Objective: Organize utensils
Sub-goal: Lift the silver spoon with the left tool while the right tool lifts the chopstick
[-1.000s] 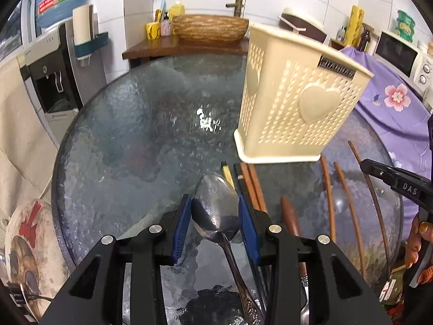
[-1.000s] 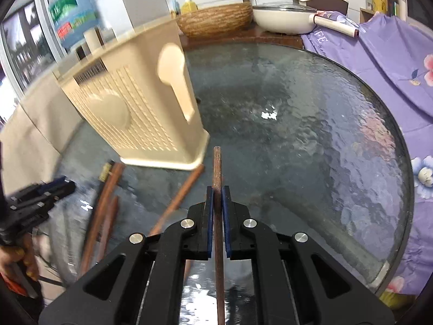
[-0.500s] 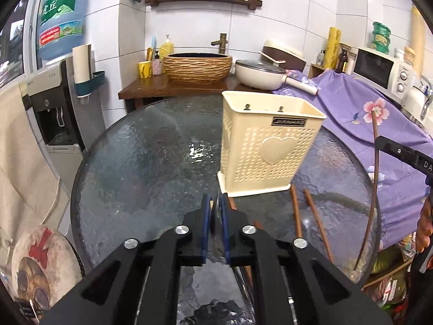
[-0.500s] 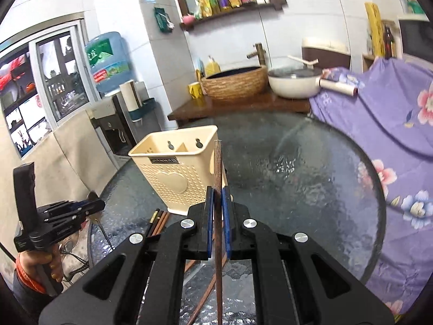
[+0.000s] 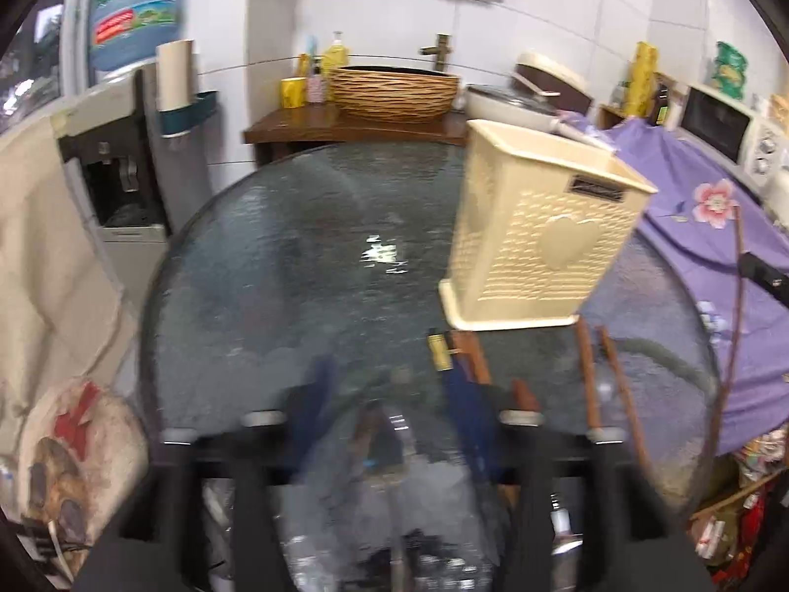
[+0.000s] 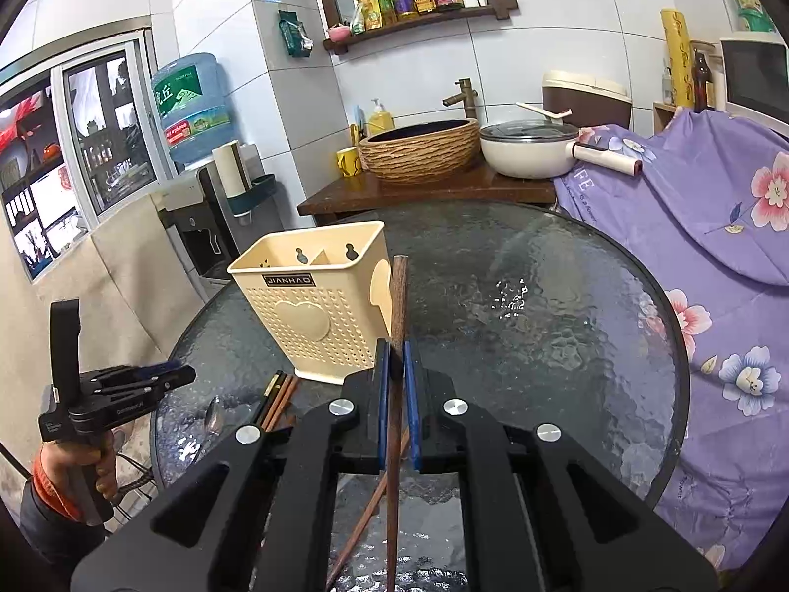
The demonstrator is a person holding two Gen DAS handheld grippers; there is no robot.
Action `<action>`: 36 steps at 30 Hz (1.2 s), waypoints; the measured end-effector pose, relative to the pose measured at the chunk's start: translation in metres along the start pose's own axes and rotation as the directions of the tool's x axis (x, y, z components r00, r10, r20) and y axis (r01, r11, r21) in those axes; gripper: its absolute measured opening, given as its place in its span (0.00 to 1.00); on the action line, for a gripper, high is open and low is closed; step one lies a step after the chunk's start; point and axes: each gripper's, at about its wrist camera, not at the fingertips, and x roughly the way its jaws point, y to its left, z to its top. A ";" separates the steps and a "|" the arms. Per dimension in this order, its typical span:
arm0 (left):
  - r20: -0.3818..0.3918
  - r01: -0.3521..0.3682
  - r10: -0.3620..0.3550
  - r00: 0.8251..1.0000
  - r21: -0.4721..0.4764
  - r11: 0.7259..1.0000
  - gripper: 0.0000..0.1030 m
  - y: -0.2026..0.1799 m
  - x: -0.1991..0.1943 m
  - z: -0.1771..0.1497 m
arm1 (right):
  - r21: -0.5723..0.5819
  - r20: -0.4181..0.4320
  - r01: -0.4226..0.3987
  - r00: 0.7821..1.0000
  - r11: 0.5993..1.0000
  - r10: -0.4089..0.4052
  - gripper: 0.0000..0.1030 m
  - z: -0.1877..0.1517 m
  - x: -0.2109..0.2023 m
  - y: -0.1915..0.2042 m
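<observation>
Right wrist: chopstick [image 6: 397,325] clamped between right gripper [image 6: 396,370] jaws.

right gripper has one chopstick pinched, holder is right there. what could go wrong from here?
1. The right gripper pinches the chopstick across a thin section, and much of it hangs below the pads; it could pivot or slip on the way to the utensil holder.
2. The holder is light-looking plastic standing free on the glass table; a poke against its rim may tip or slide it.
3. The left gripper, whose jaws have just been opening with nothing visibly between them, hovers blurred over the loose chopsticks and may scatter them.
</observation>
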 end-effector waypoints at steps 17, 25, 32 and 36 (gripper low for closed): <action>-0.176 -0.133 0.146 0.974 0.083 0.988 0.55 -0.017 0.053 -0.042 | -0.015 0.001 0.024 1.000 1.000 -0.024 0.07 -0.002 0.005 0.005; -0.172 -0.125 0.134 0.976 0.066 0.990 0.36 -0.018 0.057 -0.037 | -0.011 -0.004 0.022 1.000 1.000 -0.022 0.07 -0.003 0.006 0.004; -0.090 -0.077 0.079 0.993 0.028 0.997 0.36 -0.014 0.036 -0.022 | -0.012 0.001 0.019 1.000 1.000 -0.019 0.07 -0.002 0.005 0.003; -0.002 -0.028 0.028 1.000 0.013 1.000 0.36 -0.016 0.009 -0.007 | -0.016 0.025 0.009 1.000 1.000 -0.009 0.07 0.003 -0.002 0.004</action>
